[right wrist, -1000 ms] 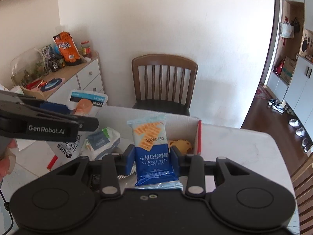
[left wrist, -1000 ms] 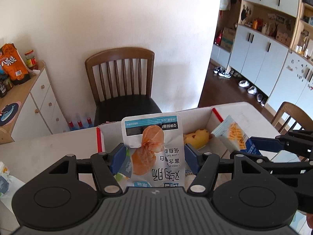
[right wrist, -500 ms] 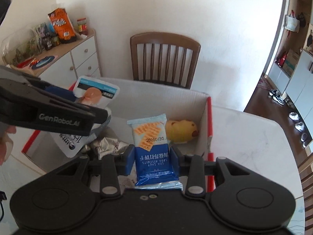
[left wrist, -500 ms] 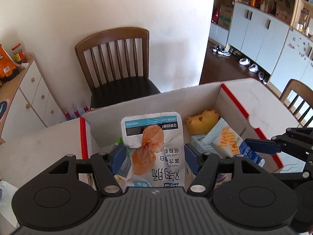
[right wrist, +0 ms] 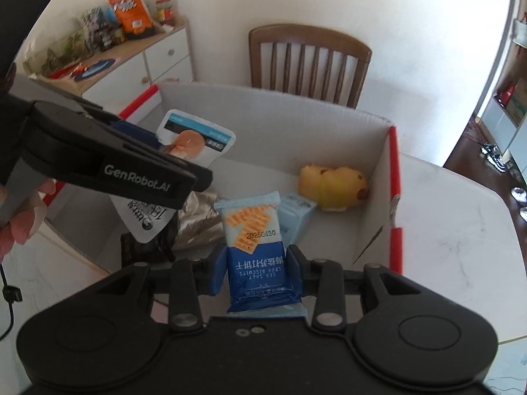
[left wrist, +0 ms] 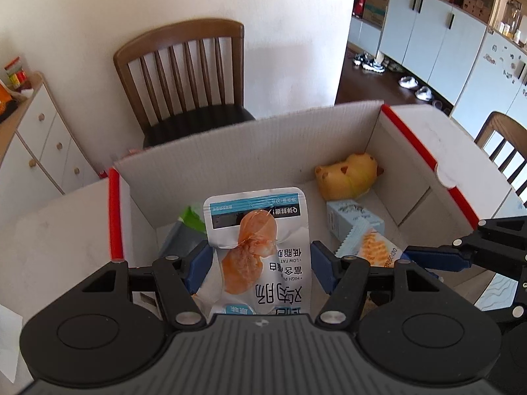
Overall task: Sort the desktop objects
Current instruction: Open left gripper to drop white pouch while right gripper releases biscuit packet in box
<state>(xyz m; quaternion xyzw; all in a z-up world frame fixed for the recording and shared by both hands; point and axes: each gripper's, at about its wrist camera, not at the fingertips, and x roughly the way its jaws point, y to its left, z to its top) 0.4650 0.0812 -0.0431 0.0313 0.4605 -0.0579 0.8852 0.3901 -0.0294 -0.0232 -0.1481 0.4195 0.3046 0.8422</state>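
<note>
White box [left wrist: 263, 138] with yellow toy [left wrist: 347, 176] and carton [left wrist: 352, 219] inside (both jaws pinching snack packets above it).

The left tongs [left wrist: 260, 263] grip a white snack pouch [left wrist: 260, 247] printed with an orange piece of meat, holding it upright over the near part of the white cardboard box [left wrist: 263, 138]. Inside the box, a yellow plush toy [left wrist: 346, 177] lies in the far right corner, with a pale blue carton [left wrist: 354, 219] just in front of it. A green packet [left wrist: 191, 219] shows just left of the pouch. The right tongs [left wrist: 425, 258] reach in from the right, holding a biscuit packet [left wrist: 369, 247] above the box's near right part.
</note>
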